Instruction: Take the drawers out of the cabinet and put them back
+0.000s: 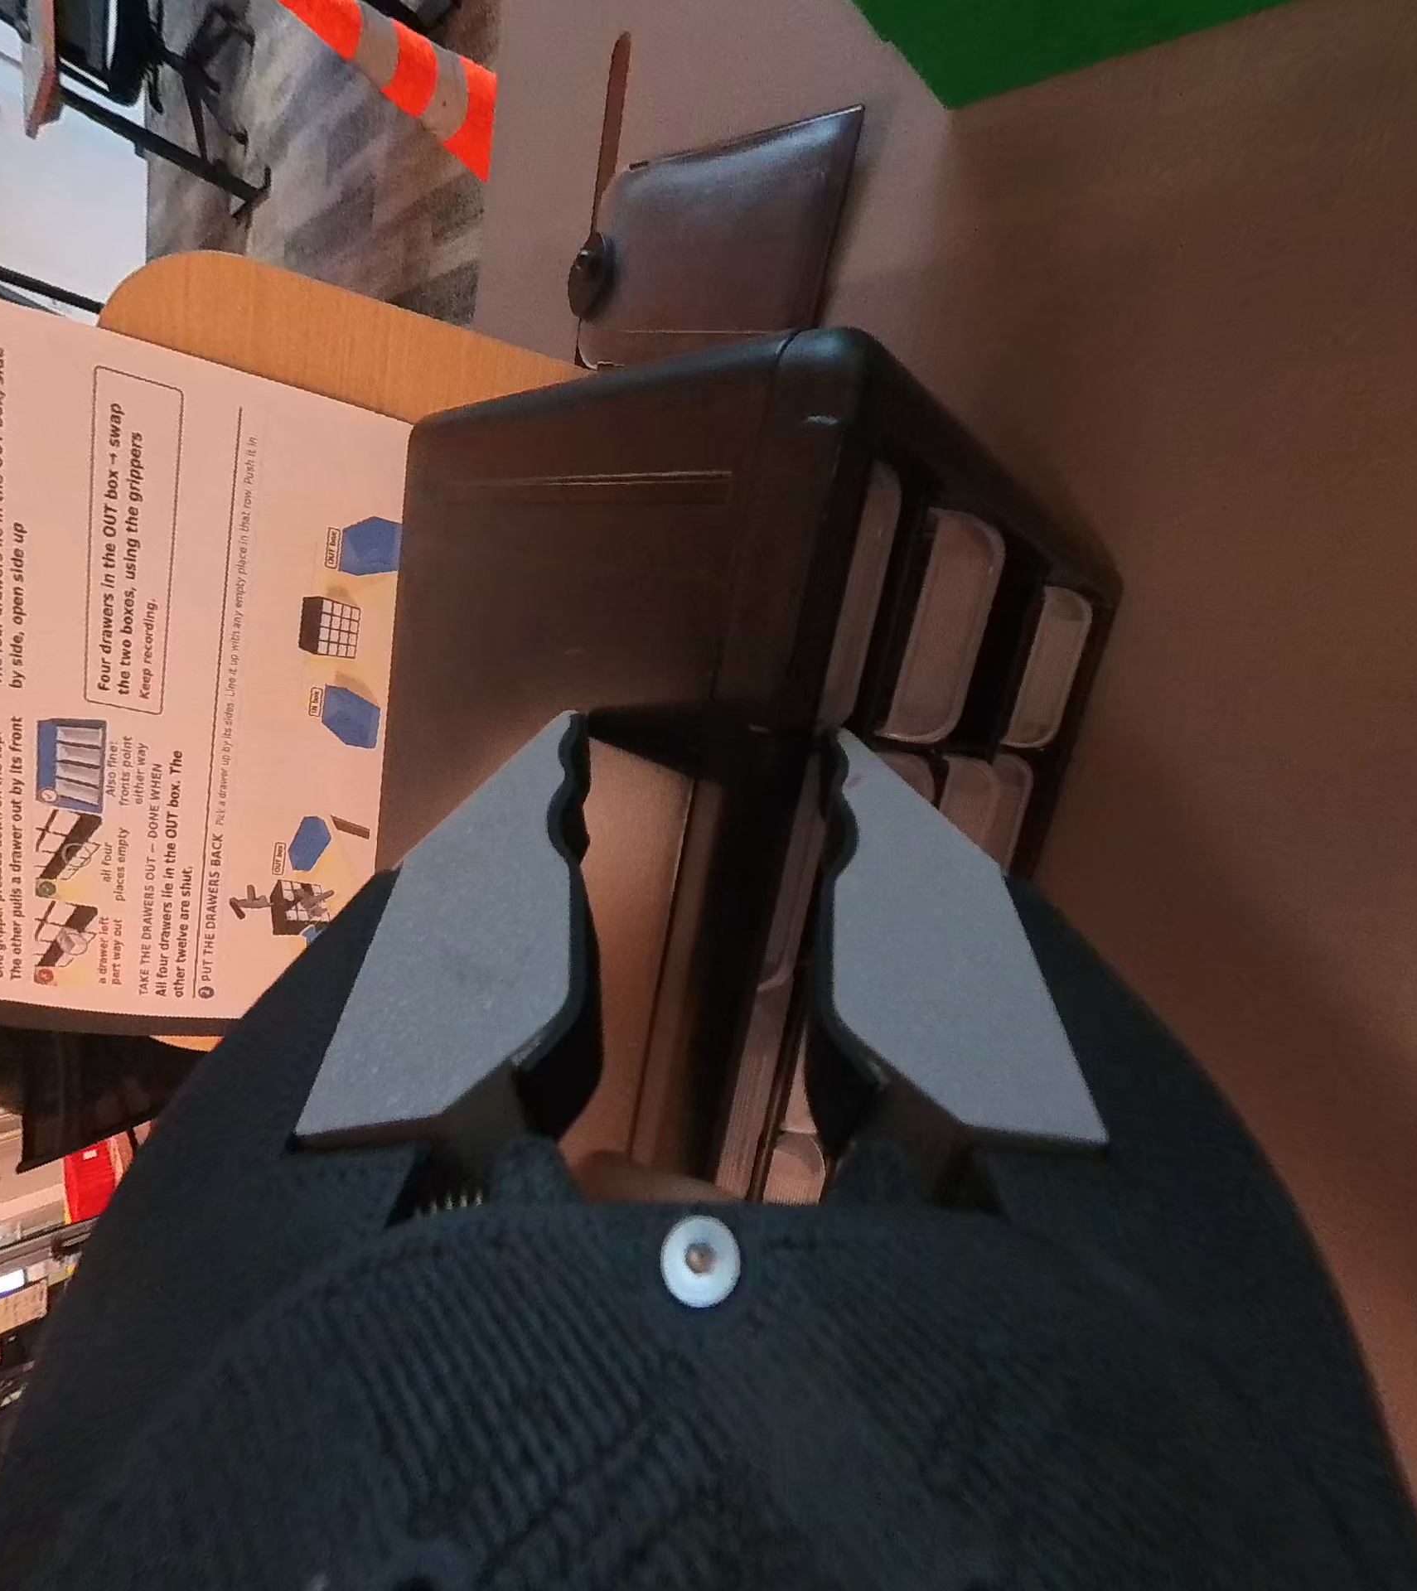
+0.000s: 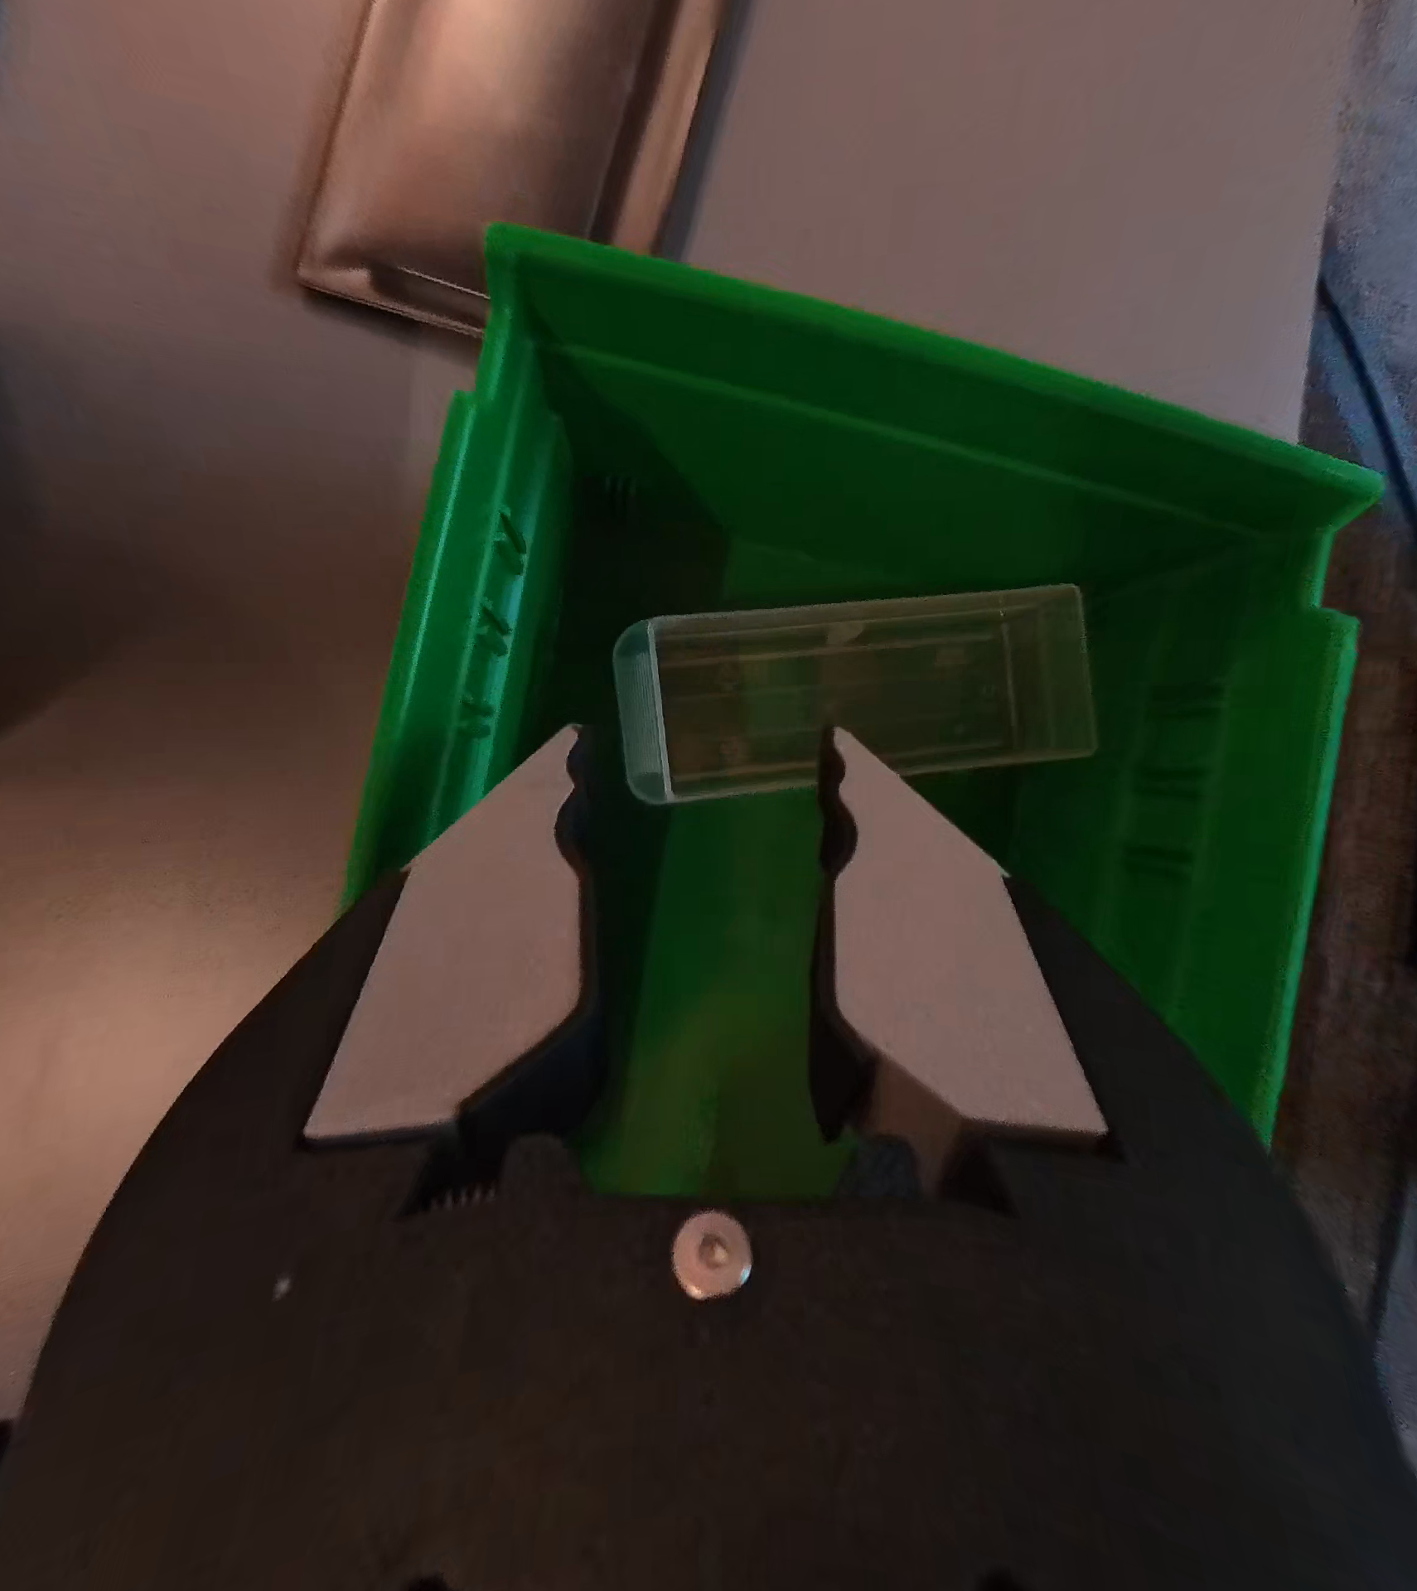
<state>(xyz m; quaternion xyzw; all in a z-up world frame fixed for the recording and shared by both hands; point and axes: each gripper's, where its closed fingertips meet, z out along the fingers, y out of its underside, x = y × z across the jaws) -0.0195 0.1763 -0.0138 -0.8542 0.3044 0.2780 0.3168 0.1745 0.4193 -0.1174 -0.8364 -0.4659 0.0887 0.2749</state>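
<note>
Right gripper, jaws spread, is hovering over a clear drawer lying in the green bin, while left gripper, also spread, is straddling the black cabinet edge; closing off-center risks the slick drawer slipping.

Brown tabletop under black cabinet, green bin, printed sheet.

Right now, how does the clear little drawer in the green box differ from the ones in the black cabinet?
The loose drawer lies alone on its side in the green box; the drawers in the cabinet sit side by side in the slots of the black cabinet. The loose one shows its whole length; the others show only their fronts. All look like the same pale, see-through plastic.
</note>
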